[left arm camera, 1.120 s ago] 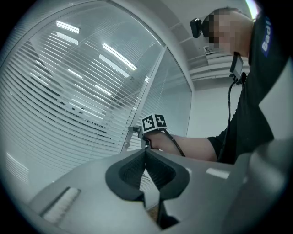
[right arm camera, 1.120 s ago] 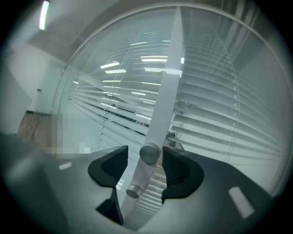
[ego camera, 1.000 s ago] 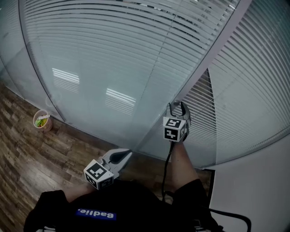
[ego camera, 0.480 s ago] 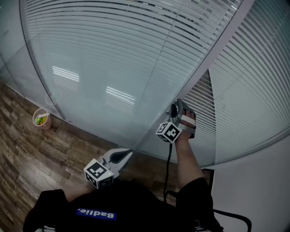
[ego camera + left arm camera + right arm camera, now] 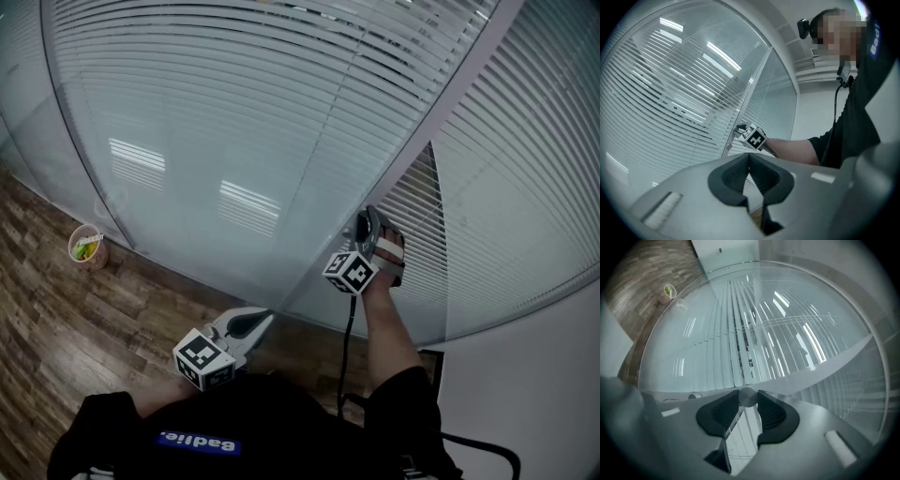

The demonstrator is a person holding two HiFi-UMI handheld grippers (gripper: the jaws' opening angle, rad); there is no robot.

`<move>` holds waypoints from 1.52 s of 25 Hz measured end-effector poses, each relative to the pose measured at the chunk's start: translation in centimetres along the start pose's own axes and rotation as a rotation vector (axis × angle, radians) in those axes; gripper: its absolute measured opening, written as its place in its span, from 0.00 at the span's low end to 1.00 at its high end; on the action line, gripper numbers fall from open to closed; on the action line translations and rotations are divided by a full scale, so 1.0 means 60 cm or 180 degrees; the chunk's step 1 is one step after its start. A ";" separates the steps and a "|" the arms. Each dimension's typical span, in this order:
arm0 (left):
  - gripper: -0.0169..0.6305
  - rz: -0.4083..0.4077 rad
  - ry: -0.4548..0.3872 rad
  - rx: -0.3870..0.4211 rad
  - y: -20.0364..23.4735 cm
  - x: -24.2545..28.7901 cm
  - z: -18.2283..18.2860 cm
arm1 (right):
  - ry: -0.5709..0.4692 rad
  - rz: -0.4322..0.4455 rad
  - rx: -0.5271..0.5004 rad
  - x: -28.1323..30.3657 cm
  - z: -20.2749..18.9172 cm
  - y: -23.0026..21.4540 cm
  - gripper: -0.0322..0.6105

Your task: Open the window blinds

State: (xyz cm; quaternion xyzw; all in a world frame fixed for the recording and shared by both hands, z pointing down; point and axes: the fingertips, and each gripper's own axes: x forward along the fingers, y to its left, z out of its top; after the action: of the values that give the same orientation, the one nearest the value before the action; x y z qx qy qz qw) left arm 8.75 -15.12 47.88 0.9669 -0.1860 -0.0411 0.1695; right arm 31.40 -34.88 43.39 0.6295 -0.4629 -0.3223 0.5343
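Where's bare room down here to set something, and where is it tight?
Bare wooden floor runs along the glass wall, between the small bin and the left gripper. Tight spot: the window frame, where the right gripper, jaws just closing, clamps the knob.

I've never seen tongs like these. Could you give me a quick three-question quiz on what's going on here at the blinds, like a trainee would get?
1. What do the right tongs grip?
2. The left tongs are: A) wide open B) shut and empty C) holding a cord
3. True or false: the blinds are pulled all the way up.

Key:
1. The round knob; the right tongs have just been closing on it and now press it from both sides.
2. B
3. False: they hang lowered.
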 end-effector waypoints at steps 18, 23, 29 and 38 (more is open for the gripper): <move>0.03 0.0039 -0.0023 0.0032 0.001 -0.007 0.008 | -0.0149 0.0321 0.2529 0.000 -0.006 -0.015 0.25; 0.03 0.0045 -0.0026 0.0050 0.001 -0.008 0.008 | -0.0145 0.0363 0.2925 0.001 -0.009 -0.017 0.25; 0.03 0.0032 -0.0027 0.0059 -0.001 -0.012 0.008 | -0.0157 0.0392 0.3231 -0.003 -0.007 -0.020 0.25; 0.03 0.0026 -0.0032 0.0080 0.002 -0.013 0.001 | -0.0159 0.0383 0.3627 -0.001 -0.016 -0.015 0.25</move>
State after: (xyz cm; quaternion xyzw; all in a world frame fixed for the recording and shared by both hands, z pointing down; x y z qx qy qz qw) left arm 7.98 -14.95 47.85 0.9680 -0.1914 -0.0429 0.1565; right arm 32.47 -34.48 42.75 0.7829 -0.6110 -0.0057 0.1169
